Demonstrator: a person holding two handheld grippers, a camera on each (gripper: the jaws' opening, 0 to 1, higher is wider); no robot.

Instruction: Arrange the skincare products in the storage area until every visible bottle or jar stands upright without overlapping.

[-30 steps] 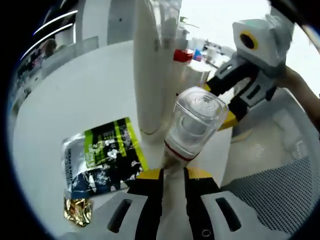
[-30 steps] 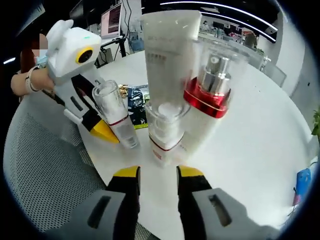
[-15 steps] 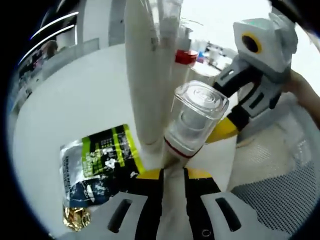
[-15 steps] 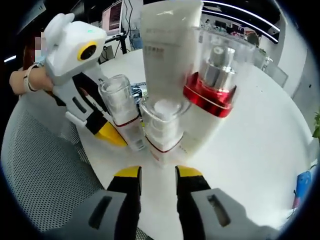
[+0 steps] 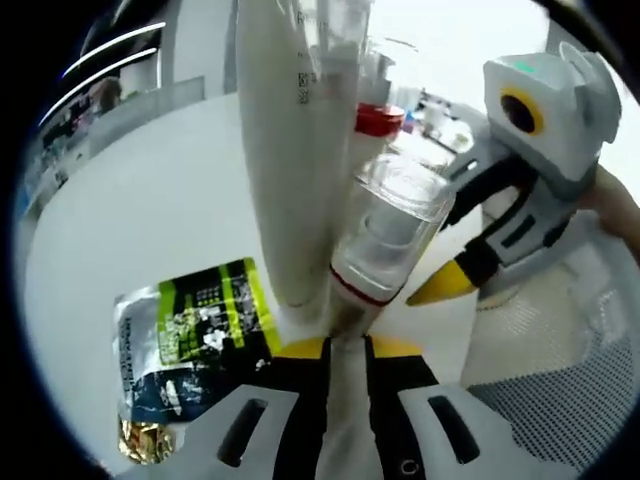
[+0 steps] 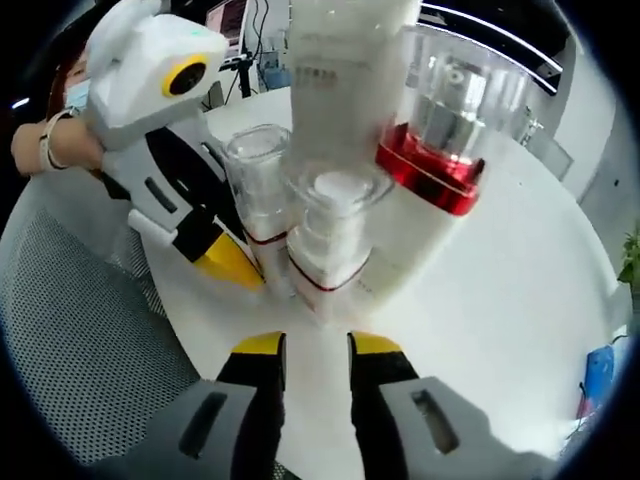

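Two small clear-capped bottles (image 6: 262,215) (image 6: 328,240) crowding tall white tube (image 6: 345,70). Left hand-held gripper (image 5: 345,345) clamping one bottle (image 5: 385,250); right hand-held gripper (image 6: 308,345) parted, grasping nothing. Risk: nudging neighbours, toppling tube onto counter (image 6: 500,300).

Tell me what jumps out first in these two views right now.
A tight cluster of upright bottles on the white table: a tall white tube, a red-collared pump bottle and a small clear-capped bottle. The left gripper is shut on a second clear-capped bottle beside them. A green and black sachet lies flat nearby.
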